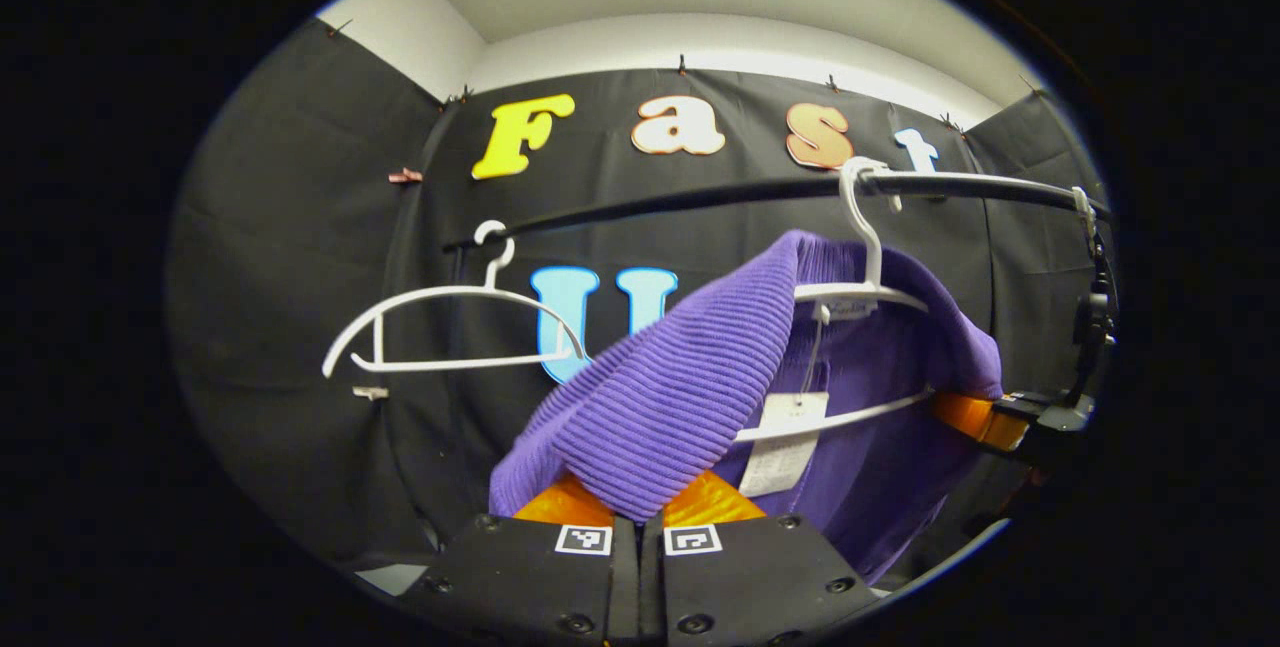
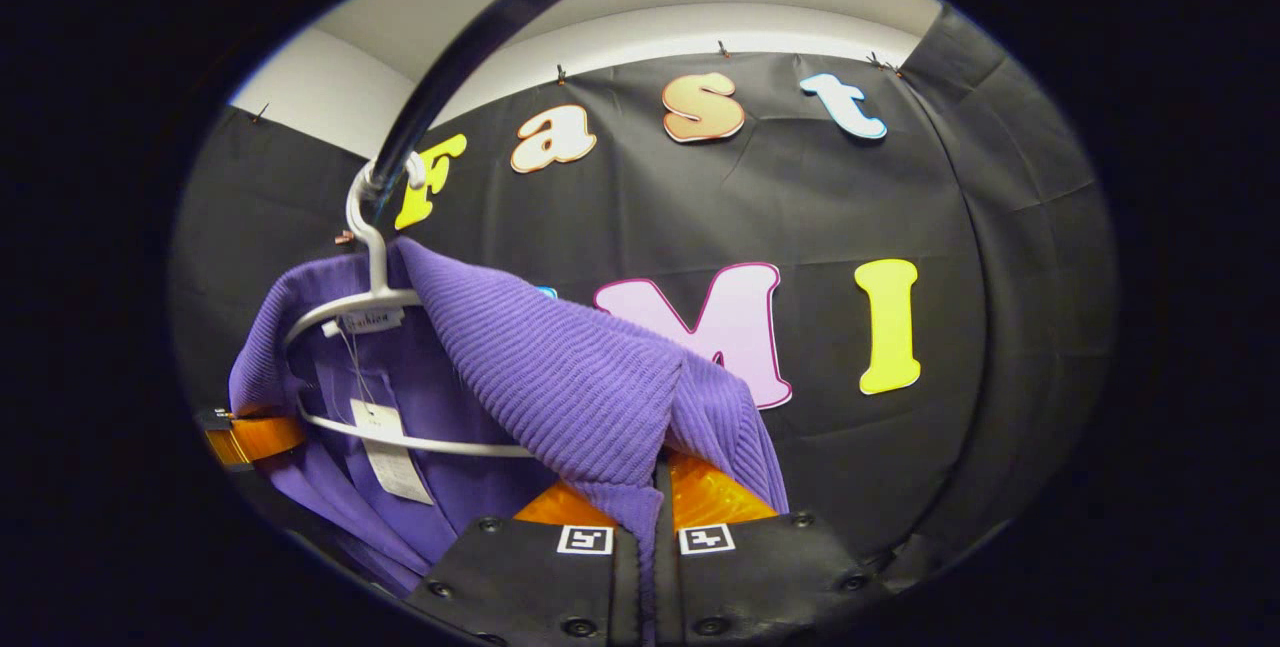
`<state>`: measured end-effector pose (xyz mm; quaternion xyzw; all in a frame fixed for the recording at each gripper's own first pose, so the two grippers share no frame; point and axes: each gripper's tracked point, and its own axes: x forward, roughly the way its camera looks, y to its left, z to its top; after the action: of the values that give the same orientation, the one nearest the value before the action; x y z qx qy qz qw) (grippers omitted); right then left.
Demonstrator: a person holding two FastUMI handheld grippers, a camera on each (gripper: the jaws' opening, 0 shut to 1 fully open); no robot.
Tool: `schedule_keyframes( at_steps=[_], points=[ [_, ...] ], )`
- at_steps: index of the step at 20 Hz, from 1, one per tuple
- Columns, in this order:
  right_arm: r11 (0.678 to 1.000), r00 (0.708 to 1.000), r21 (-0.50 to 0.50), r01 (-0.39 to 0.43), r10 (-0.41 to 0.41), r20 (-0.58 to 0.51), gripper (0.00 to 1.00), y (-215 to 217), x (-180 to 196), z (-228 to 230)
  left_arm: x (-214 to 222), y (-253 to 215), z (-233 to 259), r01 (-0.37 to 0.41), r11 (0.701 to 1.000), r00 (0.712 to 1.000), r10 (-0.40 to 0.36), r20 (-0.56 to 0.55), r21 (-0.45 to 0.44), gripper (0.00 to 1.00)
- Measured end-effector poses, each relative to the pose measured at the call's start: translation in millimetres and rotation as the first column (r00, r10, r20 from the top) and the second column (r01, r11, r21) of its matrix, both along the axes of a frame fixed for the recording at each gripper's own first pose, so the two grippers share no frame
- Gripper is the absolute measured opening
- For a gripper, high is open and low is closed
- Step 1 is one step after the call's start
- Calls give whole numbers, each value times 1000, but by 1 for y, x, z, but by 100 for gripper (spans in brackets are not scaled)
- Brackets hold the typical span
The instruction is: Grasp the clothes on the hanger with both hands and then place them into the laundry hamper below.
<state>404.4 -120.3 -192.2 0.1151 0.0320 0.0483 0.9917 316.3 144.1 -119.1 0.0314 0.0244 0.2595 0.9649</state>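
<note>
A purple ribbed knit garment (image 1: 680, 387) hangs on a white hanger (image 1: 860, 297) from the black rail (image 1: 720, 195). My left gripper (image 1: 638, 507) is shut on one shoulder of the knit, which drapes over its fingers. At the far right of the left gripper view the other gripper (image 1: 985, 419) pinches the opposite shoulder. In the right gripper view the same garment (image 2: 560, 377) hangs on its hanger (image 2: 370, 302), and my right gripper (image 2: 655, 502) is shut on the fabric, which runs down between the fingers. The left gripper (image 2: 250, 437) shows at the far left, on the other shoulder. A paper tag (image 1: 785, 442) dangles inside the collar.
A second white hanger (image 1: 450, 332) hangs bare on the rail to the left of the garment. The rail (image 2: 480, 37) passes close overhead in the right gripper view. Black cloth walls close in behind and at both sides.
</note>
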Motion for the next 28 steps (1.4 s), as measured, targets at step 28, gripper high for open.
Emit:
schedule_keyframes(
  at_steps=[28],
  points=[
    [937, 877, 276, 213, -308, 369, 9, -87, 35, 94, 40, 74, -13, 98, 993, 980, -85, -180, 67, 5]
  ],
)
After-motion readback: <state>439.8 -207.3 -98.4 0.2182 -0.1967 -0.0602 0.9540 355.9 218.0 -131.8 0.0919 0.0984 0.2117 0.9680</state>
